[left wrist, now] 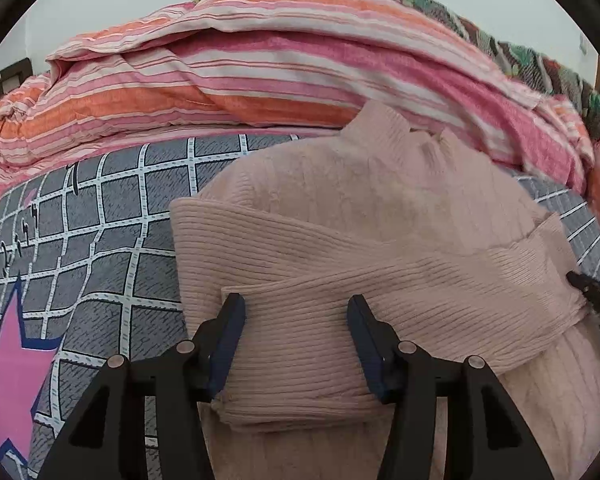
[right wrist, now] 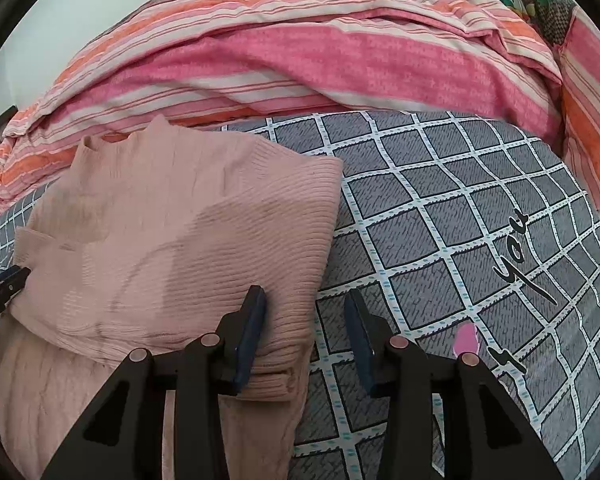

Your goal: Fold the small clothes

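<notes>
Left gripper low over the near-left part of the sweater, jaws apart with ribbed knit between them; nothing pinched. Likely placed there to take the folded sleeve band or the hem under it.

Right gripper also spread wide, straddling the sweater's right edge: its left finger over the knit, its right finger over the bedsheet. Looks set to catch that edge for the next fold.

Sweater lies on the bed, collar pointing away, both sleeves crossed over the body, so the width is already narrowed. Lower part hangs toward the viewer, unfolded.

Beyond, a striped quilt is bunched along the far side, out of the way.
</notes>
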The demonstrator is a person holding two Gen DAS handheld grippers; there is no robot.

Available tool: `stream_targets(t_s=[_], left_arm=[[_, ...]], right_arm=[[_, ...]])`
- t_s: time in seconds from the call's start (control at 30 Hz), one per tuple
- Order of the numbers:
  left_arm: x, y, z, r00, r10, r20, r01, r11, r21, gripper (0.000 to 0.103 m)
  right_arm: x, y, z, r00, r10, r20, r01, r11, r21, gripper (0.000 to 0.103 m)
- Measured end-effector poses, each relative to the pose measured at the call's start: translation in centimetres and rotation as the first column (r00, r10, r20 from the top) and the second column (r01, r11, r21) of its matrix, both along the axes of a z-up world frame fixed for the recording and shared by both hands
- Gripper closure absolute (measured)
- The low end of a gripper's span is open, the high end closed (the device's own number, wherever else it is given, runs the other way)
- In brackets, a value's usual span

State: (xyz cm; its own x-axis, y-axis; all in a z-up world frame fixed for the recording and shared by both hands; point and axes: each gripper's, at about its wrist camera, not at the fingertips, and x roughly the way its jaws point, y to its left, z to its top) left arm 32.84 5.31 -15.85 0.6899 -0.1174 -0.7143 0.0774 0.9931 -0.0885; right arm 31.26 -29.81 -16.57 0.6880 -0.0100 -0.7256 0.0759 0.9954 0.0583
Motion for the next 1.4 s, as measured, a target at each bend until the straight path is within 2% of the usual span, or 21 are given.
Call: stream_targets(t_s=[0.13,0.17,0.23,0.37,0.5,0.6,0.67,0.7,0.73,0.87,1.0,1.23,1.4], left_arm=[[-0.6,0.8,0.3,1.000,-0.001,0.016,0.002,0.998,-0.057,0.051],[-0.8,0.9,0.3,1.000,-0.002,0.020,0.004,0.998,-0.069,0.049],[-1.7,1.1,0.3,0.999,-0.019,0.029,0.021,0.995,-0.101,0.039],[-4.1,2.2,0.7,0.998,-0.005,0.065,0.015,0.988,-0.156,0.036],[-6.5,4.6,-0.3,1.000,0.007,0.001,-0.007,0.962,-0.273,0.036],[-8.8,5.6,-0.3,1.000,-0.005,-0.002,0.004,0.951,-0.308,0.036],[-10.0,6.0,-0.5,0.999,-0.042,-0.023,0.031,0.930,-0.366,0.036],[-10.6,6.1,-0.9,0.997,-0.069,-0.044,0.045,0.910,-0.412,0.036],[-11.1,6.0,-1.1,0.996,-0.079,-0.045,0.053,0.903,-0.426,0.036],[-13.3,4.7,-1.3,0.991,-0.123,-0.044,0.093,0.898,-0.430,0.037],[-15.6,3.6,-1.2,0.982,-0.182,-0.040,0.146,0.884,-0.444,0.037],[-20.3,4.1,-1.6,0.975,-0.220,-0.032,0.168,0.823,-0.542,0.038],[-24.4,4.1,-2.0,0.984,-0.175,-0.012,0.144,0.847,-0.512,0.044]], right_arm=[[-0.2,-0.3,-0.1,1.000,0.002,0.007,-0.002,1.000,0.025,0.062],[-0.2,-0.3,0.0,1.000,0.003,0.008,-0.004,1.000,0.027,0.062],[-0.4,-0.4,0.0,1.000,0.006,0.008,-0.006,0.999,0.034,0.062],[-0.9,-1.0,0.3,1.000,0.010,-0.003,-0.010,0.997,0.071,0.059],[-4.2,-1.9,1.2,1.000,0.001,-0.011,0.000,0.986,0.166,0.059],[-7.4,-1.8,1.0,0.999,0.043,-0.033,-0.035,0.978,0.205,0.058],[-9.3,-1.4,0.8,0.996,0.078,-0.034,-0.070,0.976,0.204,0.058],[-9.8,-1.3,0.8,0.996,0.088,-0.027,-0.080,0.975,0.205,0.058],[-10.7,-1.1,0.7,0.994,0.107,-0.021,-0.100,0.973,0.208,0.058],[-12.8,-0.1,0.3,0.987,0.159,-0.016,-0.151,0.961,0.232,0.062],[-14.7,1.1,0.2,0.977,0.212,0.000,-0.207,0.955,0.211,0.063],[-19.4,1.0,0.0,0.962,0.274,0.019,-0.268,0.920,0.286,0.063],[-22.9,1.4,-1.1,0.955,0.296,0.006,-0.285,0.914,0.290,0.063]])
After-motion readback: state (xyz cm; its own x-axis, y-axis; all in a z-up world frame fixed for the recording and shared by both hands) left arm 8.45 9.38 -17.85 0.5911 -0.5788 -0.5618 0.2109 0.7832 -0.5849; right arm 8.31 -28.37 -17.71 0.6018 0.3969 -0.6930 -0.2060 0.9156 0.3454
